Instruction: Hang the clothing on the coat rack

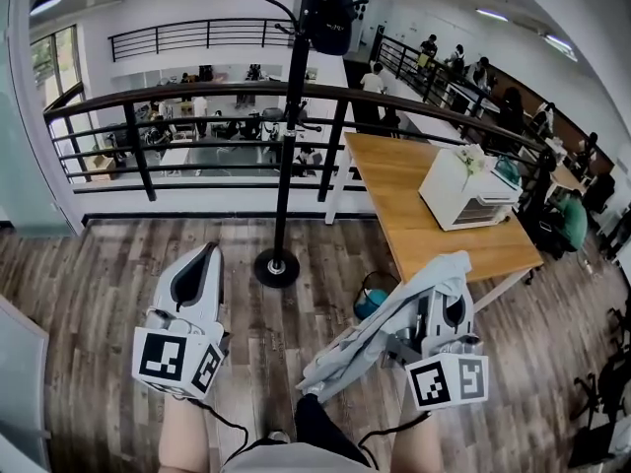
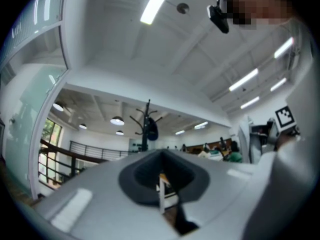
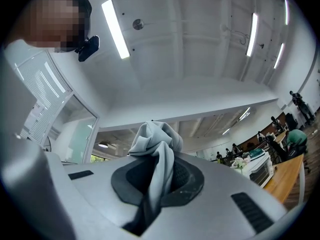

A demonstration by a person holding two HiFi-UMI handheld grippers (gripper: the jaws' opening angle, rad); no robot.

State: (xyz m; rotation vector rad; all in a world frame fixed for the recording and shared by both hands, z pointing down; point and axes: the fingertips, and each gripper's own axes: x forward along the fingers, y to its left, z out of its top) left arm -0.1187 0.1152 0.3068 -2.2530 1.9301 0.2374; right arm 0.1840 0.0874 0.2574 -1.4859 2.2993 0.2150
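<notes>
The black coat rack (image 1: 287,136) stands straight ahead on a round base (image 1: 276,267), with a dark bag (image 1: 326,14) hung at its top. My right gripper (image 1: 452,292) is shut on a pale grey-blue garment (image 1: 381,327) that drapes down and left toward my legs. In the right gripper view the bunched garment (image 3: 155,140) sticks up out of the right gripper (image 3: 158,160). My left gripper (image 1: 208,255) hangs left of the rack's base, shut with nothing held. Beyond the left gripper (image 2: 160,159) in its own view, the coat rack (image 2: 146,125) shows far off.
A black metal railing (image 1: 187,95) runs behind the rack along the floor's edge. A wooden table (image 1: 414,200) with a white appliance (image 1: 465,187) stands at the right. A blue bucket (image 1: 372,300) sits on the floor by the table's leg. Glass wall at far left.
</notes>
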